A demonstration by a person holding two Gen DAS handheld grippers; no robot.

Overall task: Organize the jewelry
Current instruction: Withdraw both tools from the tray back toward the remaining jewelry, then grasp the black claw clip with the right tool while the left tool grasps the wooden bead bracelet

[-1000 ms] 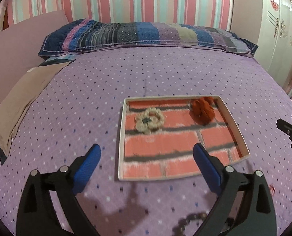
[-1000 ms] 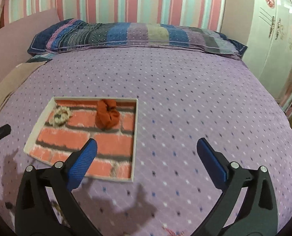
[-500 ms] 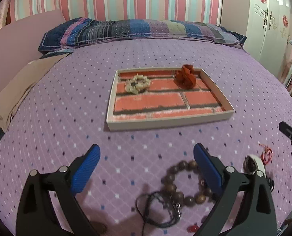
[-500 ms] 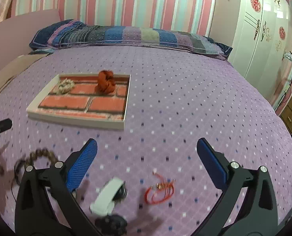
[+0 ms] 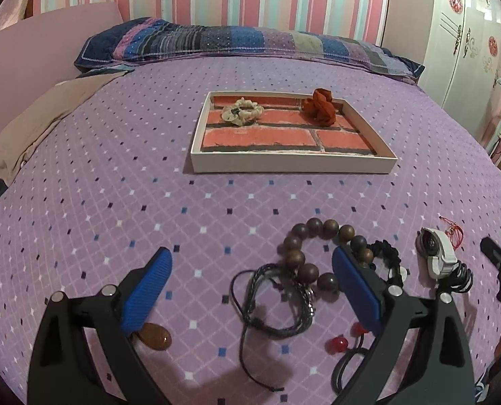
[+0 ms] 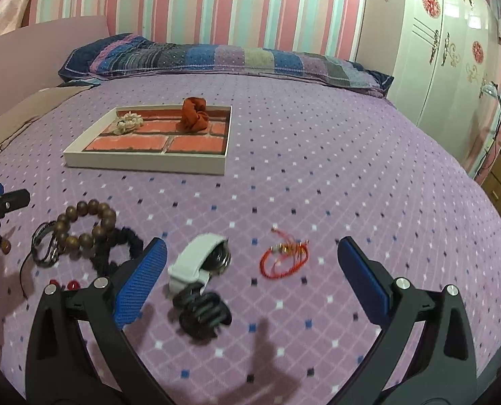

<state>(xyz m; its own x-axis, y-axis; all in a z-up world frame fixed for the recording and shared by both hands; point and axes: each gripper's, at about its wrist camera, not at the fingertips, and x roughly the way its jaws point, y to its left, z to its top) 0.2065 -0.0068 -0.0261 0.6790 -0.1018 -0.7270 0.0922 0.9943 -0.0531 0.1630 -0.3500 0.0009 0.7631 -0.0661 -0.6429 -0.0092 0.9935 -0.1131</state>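
A white tray (image 5: 291, 163) with a brick-pattern floor lies on the purple bedspread, holding a cream scrunchie (image 5: 242, 115) and a red scrunchie (image 5: 319, 111). Near me lie a wooden bead bracelet (image 5: 312, 256), a dark cord bracelet (image 5: 277, 303), a white watch (image 6: 199, 260), a red string bracelet (image 6: 284, 256) and a black hair clip (image 6: 203, 310). My left gripper (image 5: 250, 287) is open above the cord bracelet. My right gripper (image 6: 250, 270) is open above the watch and string bracelet. Both are empty.
An amber stone (image 5: 155, 335) and red beads (image 5: 338, 344) lie by the left gripper's fingers. A striped pillow (image 5: 243, 44) lies at the bed's far end. A beige cloth (image 5: 37, 118) lies at the left. A white wardrobe (image 6: 446, 50) stands to the right.
Both grippers have pulled back and lowered toward the near end of the bed. The tray now looks farther away and the loose jewelry has come fully into view under the fingers.
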